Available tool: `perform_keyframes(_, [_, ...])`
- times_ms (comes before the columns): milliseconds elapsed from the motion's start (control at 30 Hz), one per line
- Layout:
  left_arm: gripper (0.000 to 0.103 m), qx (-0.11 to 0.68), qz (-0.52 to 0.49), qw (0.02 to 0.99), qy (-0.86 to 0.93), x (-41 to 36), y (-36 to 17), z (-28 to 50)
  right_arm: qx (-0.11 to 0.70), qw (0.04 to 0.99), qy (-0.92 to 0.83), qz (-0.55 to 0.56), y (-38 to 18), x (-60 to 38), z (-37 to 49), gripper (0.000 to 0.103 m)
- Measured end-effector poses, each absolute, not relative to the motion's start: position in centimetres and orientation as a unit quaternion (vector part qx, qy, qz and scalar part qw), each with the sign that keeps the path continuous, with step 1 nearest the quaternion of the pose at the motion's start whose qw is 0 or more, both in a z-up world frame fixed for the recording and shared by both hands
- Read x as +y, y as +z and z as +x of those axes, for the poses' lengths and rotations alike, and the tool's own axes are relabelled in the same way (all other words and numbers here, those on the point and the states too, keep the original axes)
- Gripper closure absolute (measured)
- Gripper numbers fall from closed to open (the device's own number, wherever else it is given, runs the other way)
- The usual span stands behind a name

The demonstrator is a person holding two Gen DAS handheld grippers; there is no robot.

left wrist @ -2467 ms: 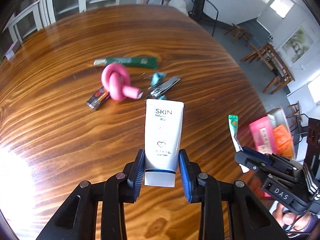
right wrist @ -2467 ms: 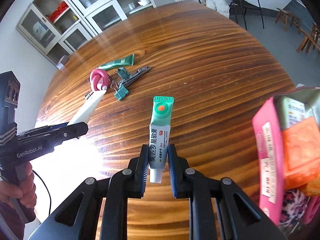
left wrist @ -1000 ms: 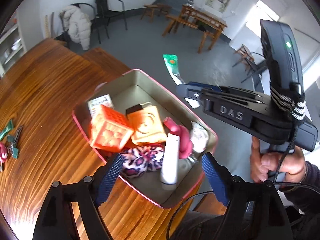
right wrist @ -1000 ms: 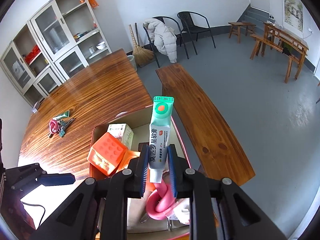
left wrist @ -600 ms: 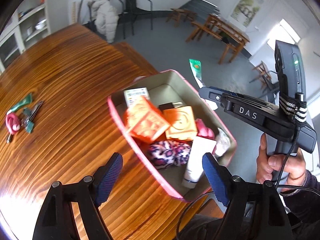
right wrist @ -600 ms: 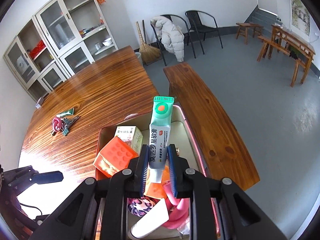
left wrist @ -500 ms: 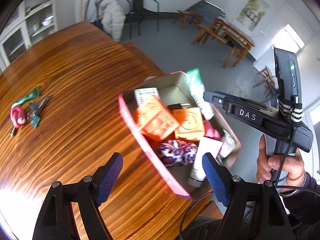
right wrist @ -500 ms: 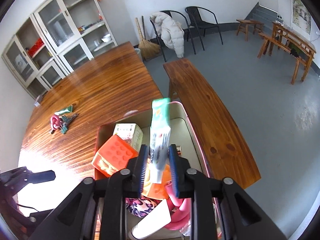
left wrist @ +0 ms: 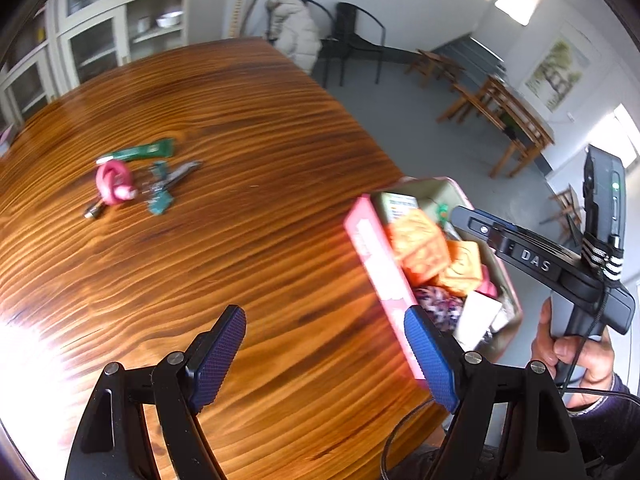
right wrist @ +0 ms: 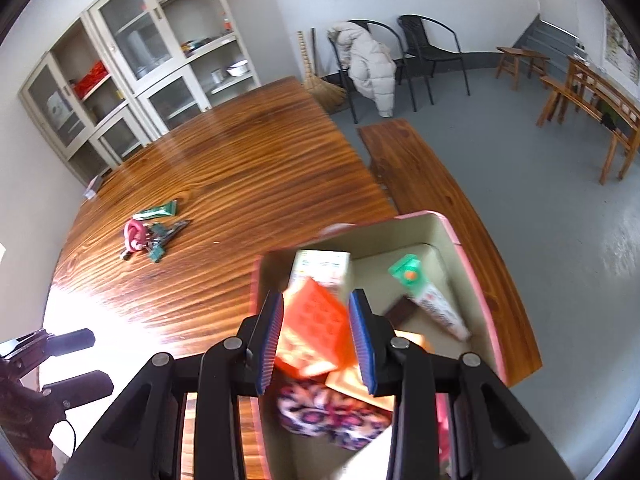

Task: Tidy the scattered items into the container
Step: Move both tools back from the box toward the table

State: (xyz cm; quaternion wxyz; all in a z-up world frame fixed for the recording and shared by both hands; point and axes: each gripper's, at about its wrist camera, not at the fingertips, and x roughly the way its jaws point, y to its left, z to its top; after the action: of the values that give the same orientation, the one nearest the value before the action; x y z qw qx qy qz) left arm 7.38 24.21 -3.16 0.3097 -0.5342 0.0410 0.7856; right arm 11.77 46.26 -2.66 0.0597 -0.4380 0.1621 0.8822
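The pink-rimmed container (right wrist: pixel 476 280) stands at the table's near right edge and also shows in the left wrist view (left wrist: pixel 372 252). A green-and-white tube (right wrist: pixel 428 300) lies loose inside it, beside orange blocks (right wrist: pixel 316 332), a small box and a patterned cloth. My right gripper (right wrist: pixel 318 340) is open and empty above the container. My left gripper (left wrist: pixel 324 356) is open and empty over the table, left of the container. A pink knotted toy (left wrist: pixel 112 182), a green tube (left wrist: pixel 140 152), clips and nail clippers (left wrist: pixel 176 176) lie on the far table.
The wooden table (left wrist: pixel 200 240) has a bright glare patch at the near left. A wooden bench (right wrist: pixel 436 200) stands beside the table's right edge. Cabinets and chairs line the far wall.
My right gripper opened and the green-and-white tube dropped into the container. My left gripper, open since releasing the white tube there, swung left toward the table.
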Motion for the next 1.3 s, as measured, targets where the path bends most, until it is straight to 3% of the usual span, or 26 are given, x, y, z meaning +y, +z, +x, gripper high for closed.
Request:
perform_keyframes(500, [0.02,-0.014,-0.548,0.213,0.809,12.7,-4.5,1.8,0.142,-0.021,0.878,-0.457,-3.1,36.1,6.2,0.066])
perform_keyframes(567, [0.02,-0.021,-0.548,0.205,0.811,11.4,-4.8,0.7,0.143,-0.024,0.875,-0.463,-3.5,35.0,5.6,0.061])
perform_keyframes(633, [0.02,-0.021,-0.547,0.196,0.814,10.4,-5.2,-0.3,0.144,-0.023,0.873,-0.466,-3.9,34.1,5.2,0.05])
perform_keyframes(767, [0.02,-0.021,-0.548,0.186,0.815,8.7,-6.0,-2.4,0.141,-0.024,0.867,-0.478,-4.7,32.3,4.1,0.047])
perform_keyframes(1300, [0.02,0.005,-0.551,0.203,0.81,10.6,-10.1,-13.2,0.159,0.029,0.844,-0.511,-7.2,31.2,2.6,0.043])
